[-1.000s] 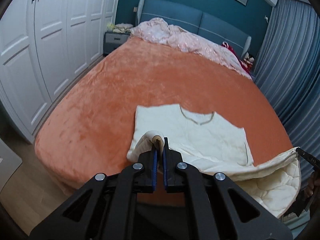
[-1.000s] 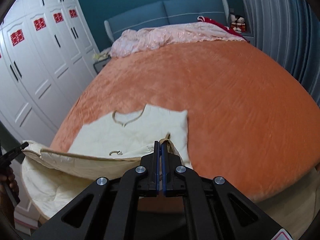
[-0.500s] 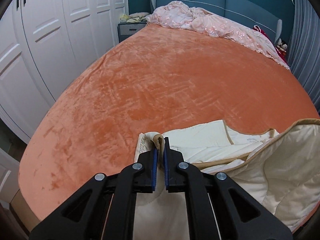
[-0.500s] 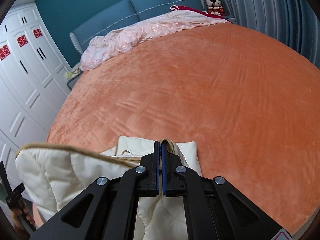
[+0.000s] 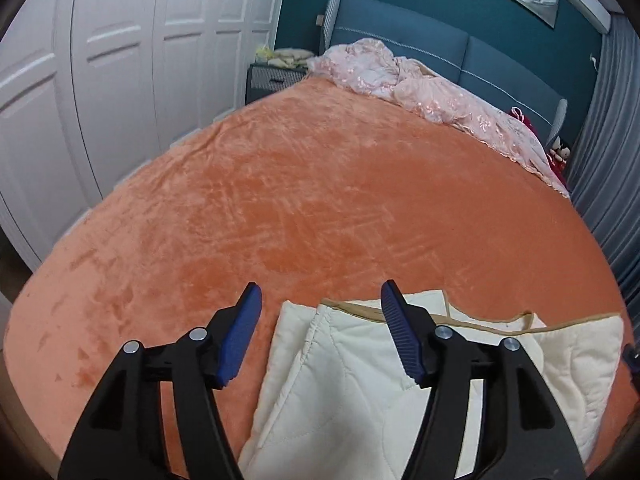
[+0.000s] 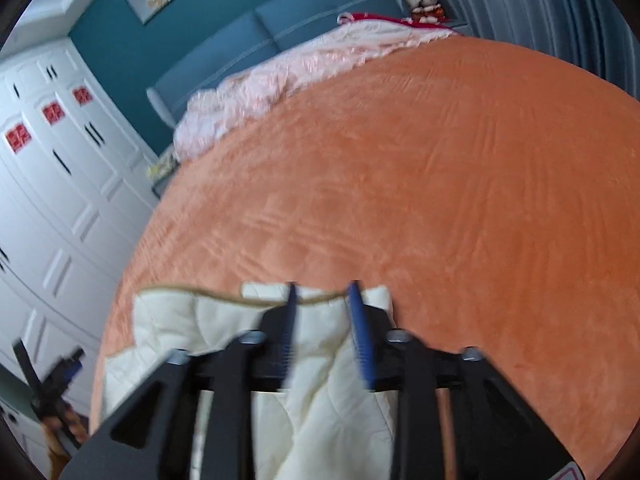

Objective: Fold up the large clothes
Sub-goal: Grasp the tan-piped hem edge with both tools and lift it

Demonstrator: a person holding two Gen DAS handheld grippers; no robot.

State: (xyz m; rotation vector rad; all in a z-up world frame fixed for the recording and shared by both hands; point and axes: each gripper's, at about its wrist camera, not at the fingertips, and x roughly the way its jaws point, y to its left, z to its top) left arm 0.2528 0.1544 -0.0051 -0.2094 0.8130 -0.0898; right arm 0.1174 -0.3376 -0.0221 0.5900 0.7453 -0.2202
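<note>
A cream quilted garment [image 5: 344, 376] with tan trim lies folded over itself on the near edge of the orange bed [image 5: 320, 200]. My left gripper [image 5: 320, 300] is open and empty, its blue pads spread above the garment's left folded edge. In the right wrist view the garment [image 6: 320, 392] lies under my right gripper [image 6: 322, 294], which is open with a narrower gap and holds nothing. That view is blurred by motion. The left gripper also shows at the far left of the right wrist view [image 6: 52, 376].
A pink quilt [image 5: 432, 92] is bunched at the blue headboard [image 5: 440, 40]. White wardrobe doors [image 5: 100, 60] stand along the left. Grey curtains [image 5: 612, 152] hang on the right. A nightstand [image 5: 268, 76] sits by the headboard.
Both grippers carried the garment's lower edge up over its top, then opened and let it go. The garment now lies folded on the bed.
</note>
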